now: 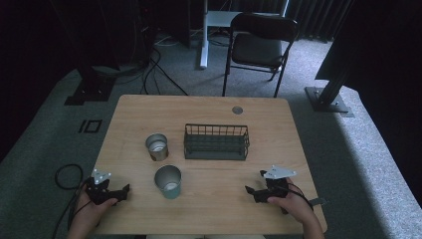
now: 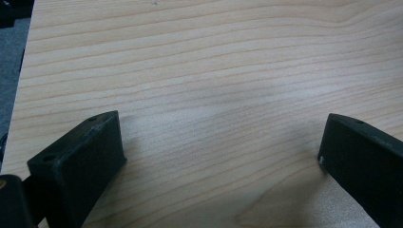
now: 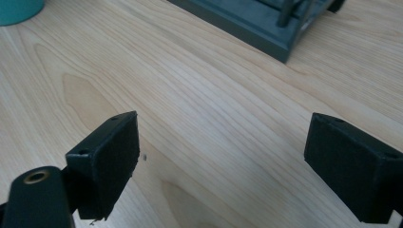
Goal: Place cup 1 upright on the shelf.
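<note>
A silver metal cup (image 1: pixel 157 147) stands left of centre on the wooden table (image 1: pixel 278 129). A teal cup (image 1: pixel 168 182) stands nearer to me, and its base shows in the right gripper view (image 3: pixel 18 9). Behind them sits a dark wire basket (image 1: pixel 216 142), whose corner (image 3: pixel 266 21) also shows in the right gripper view. My left gripper (image 1: pixel 123 191) rests near the front left edge, left of the teal cup. It is open over bare wood (image 2: pixel 218 142). My right gripper (image 1: pixel 250 192) rests at the front right, open with nothing between its jaws (image 3: pixel 221 142).
A round grommet hole (image 1: pixel 237 110) lies in the table's far side. A black folding chair (image 1: pixel 261 46) stands behind the table. Cables (image 1: pixel 67 177) trail on the carpet at the left. Dark stand bases (image 1: pixel 328 99) flank the table.
</note>
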Motion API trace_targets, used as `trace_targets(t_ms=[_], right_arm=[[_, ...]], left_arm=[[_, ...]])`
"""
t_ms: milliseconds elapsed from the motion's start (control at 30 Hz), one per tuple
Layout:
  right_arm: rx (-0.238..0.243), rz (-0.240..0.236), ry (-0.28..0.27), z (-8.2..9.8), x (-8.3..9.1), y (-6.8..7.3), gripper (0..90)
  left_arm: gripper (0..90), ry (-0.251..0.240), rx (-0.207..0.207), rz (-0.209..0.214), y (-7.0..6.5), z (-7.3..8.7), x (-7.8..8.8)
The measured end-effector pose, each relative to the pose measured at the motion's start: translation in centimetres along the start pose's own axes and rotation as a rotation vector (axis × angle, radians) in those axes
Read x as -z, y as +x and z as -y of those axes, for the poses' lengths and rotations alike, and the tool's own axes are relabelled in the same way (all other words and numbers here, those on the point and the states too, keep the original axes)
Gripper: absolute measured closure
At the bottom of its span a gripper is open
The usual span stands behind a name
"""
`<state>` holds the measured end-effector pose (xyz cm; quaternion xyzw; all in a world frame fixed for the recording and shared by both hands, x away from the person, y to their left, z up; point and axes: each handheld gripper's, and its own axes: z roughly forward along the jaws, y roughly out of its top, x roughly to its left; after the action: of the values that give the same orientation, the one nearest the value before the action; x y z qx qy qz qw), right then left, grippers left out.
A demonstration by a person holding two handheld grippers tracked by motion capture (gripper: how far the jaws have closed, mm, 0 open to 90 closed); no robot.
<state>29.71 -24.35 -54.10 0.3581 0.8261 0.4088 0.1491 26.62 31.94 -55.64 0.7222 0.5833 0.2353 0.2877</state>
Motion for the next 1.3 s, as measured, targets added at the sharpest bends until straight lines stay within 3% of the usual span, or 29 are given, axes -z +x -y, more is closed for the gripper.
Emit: trace_targets(t_ms=[1300], right_arm=[[0.148,-0.205,-0.033,-4.5,-5.0,6.3,11.3]], left_arm=[[1.8,-0.001,0.000,0.000,0.0,0.0,0.0]])
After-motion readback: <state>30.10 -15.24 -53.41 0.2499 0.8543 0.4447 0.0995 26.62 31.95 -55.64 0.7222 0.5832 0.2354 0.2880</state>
